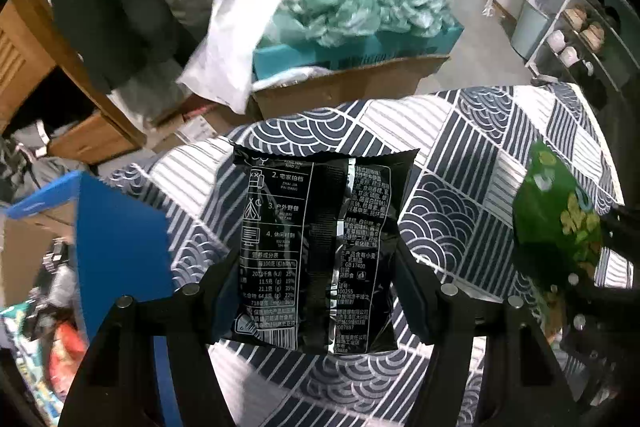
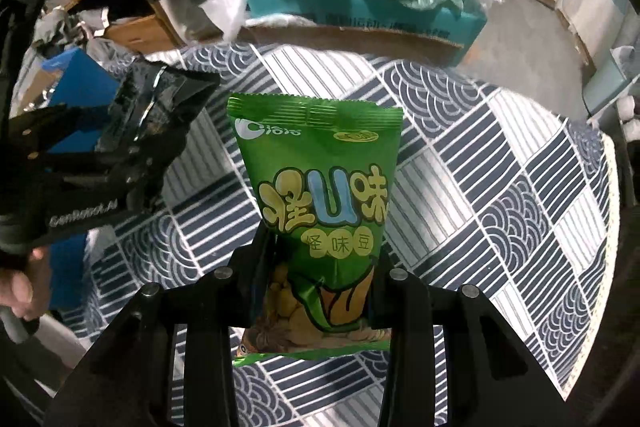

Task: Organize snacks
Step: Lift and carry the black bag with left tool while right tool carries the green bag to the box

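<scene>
The left gripper is clamped on a black snack packet, held above the patterned tablecloth. The right gripper is closed on a green snack packet, also lifted over the cloth. The 2 packets hang near each other, apart. At the left table edge stands a blue bin; its contents cannot be made out. Beyond the far edge, a cardboard box holds a teal carton heaped with green plastic bags. Bare cloth stretches ahead and right of both packets.
</scene>
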### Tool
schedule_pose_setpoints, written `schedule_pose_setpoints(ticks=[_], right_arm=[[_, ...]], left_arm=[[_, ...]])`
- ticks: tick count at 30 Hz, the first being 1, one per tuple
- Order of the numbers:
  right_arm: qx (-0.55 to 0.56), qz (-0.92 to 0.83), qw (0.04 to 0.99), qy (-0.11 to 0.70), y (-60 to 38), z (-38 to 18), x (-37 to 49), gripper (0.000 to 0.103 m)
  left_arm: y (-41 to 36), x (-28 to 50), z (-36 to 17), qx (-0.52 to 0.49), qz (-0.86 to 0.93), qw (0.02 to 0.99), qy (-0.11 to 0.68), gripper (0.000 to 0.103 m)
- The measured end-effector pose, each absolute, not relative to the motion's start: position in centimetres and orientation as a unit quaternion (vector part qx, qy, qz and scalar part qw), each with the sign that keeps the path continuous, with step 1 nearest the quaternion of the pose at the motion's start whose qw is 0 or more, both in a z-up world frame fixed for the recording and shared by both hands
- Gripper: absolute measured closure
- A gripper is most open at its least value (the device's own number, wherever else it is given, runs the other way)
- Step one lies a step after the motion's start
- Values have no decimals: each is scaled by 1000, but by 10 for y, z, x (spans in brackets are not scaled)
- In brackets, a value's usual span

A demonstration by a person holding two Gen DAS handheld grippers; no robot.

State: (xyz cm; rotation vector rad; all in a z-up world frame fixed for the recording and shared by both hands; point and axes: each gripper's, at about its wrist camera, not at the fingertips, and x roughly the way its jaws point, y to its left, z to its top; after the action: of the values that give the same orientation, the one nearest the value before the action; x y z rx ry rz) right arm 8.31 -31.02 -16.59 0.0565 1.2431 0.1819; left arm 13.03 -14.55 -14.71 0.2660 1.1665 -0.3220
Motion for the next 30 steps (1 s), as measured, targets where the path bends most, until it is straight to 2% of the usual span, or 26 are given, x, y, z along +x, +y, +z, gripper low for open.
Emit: schedule_pose_setpoints(ticks=[16, 30], right_arm=[[6, 111, 838, 534, -267, -88, 67, 67], [-21, 162, 847, 506, -200, -52, 65, 67]], left_arm=[[-99, 89, -63, 105, -144, 847, 501, 34], [-26, 68, -32, 71, -110, 867, 482, 34]])
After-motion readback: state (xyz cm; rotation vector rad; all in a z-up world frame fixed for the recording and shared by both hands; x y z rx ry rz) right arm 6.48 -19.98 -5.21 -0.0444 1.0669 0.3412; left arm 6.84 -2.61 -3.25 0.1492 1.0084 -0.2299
